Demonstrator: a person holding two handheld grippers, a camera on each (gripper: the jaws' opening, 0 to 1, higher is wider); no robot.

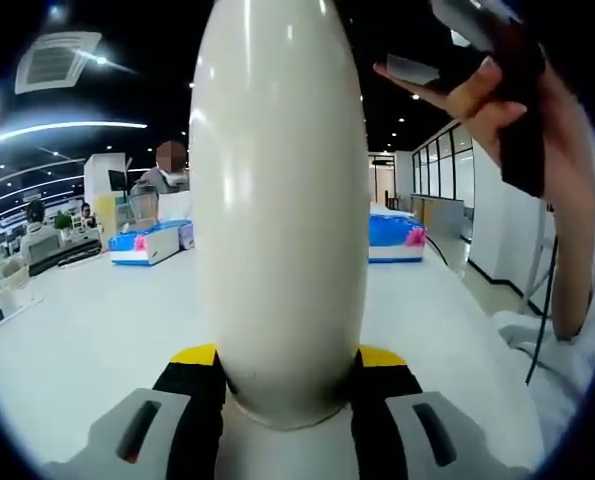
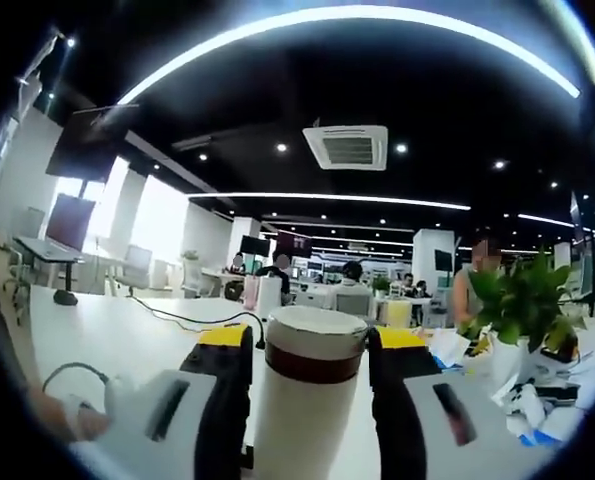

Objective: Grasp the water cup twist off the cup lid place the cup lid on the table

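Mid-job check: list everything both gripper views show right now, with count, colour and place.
Smooth cream water cup body: one, clamped between the left hand-held gripper's jaws.
Cream cup lid with dark red band: one, between the right hand-held gripper's jaws.
White table: one, under the cup.
Blue and white boxes: two, far end of the table.
Green potted plant: one, right side of the right gripper view.
Black cable: one, on the table.
Person's hand: one, upper right.
Left hand-held gripper: shut.
Right hand-held gripper: shut.
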